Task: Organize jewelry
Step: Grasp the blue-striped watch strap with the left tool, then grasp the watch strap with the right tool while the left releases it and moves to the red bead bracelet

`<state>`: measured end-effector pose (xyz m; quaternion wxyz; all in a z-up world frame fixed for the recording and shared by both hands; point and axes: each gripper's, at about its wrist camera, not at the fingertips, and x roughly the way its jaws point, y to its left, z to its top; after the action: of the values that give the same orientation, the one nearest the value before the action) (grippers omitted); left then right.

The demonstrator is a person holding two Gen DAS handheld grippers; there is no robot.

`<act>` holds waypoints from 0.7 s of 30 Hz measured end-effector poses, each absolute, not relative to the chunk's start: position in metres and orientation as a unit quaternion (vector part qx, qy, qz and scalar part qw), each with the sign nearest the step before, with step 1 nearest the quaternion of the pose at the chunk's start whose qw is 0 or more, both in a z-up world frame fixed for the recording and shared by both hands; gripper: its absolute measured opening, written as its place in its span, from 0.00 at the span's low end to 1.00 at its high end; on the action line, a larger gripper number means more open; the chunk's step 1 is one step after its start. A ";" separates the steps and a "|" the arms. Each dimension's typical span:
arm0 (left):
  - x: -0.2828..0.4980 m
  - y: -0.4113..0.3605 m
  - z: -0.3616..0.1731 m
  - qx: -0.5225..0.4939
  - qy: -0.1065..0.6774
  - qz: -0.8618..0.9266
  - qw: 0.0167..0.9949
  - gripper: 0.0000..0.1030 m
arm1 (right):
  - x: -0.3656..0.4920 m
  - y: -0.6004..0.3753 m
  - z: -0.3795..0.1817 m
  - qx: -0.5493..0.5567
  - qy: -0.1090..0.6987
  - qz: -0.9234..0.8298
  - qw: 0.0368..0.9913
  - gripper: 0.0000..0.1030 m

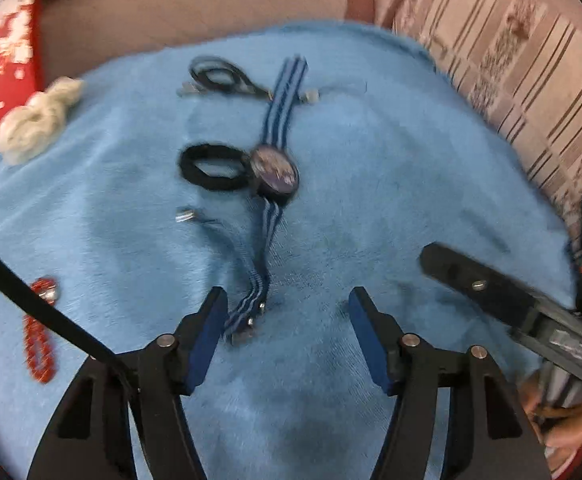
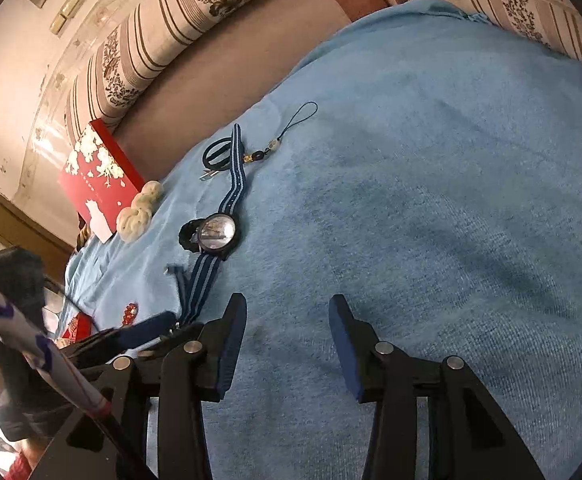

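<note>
A watch [image 1: 275, 172] [image 2: 219, 234] with a blue striped strap lies stretched along a blue towel [image 1: 391, 152] [image 2: 431, 160]. My left gripper [image 1: 287, 306] is open just above the towel; the strap's near end [image 1: 243, 318] lies beside its left pad, not pinched. A black hair tie [image 1: 211, 168] [image 2: 189, 234] touches the watch face. A second dark loop [image 1: 219, 76] [image 2: 217, 154] lies at the strap's far end. A red bead bracelet [image 1: 39, 344] [image 2: 129, 314] lies to the left. My right gripper [image 2: 287, 312] is open over bare towel, holding nothing.
A white knotted scrunchie [image 1: 35, 120] [image 2: 139, 210] and a red flowered box [image 1: 3, 80] [image 2: 95, 172] sit at the towel's left edge. A small silver clip [image 1: 187, 215] lies near the watch. A corded charm [image 2: 287, 132] lies farther back. Striped cushions [image 2: 179, 20] border the towel.
</note>
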<state>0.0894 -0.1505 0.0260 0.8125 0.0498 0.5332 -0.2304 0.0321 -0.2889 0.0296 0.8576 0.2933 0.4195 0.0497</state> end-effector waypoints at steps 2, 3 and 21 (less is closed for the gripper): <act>0.092 -0.149 0.022 0.058 0.536 -0.199 0.819 0.13 | 0.033 -0.288 0.030 0.288 0.419 0.048 0.860 0.45; 0.093 -0.144 0.024 0.037 0.541 -0.208 0.814 0.11 | 0.034 -0.288 0.030 0.287 0.419 0.048 0.860 0.45; -0.005 -0.040 0.048 -0.073 0.542 -0.225 0.807 0.32 | 0.030 -0.251 0.029 0.268 0.429 0.126 0.854 0.52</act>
<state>-0.0053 -0.0400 0.0477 0.8066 -0.0733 0.5415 -0.2252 0.0298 -0.2513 0.0291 0.8535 0.2683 0.4286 0.1258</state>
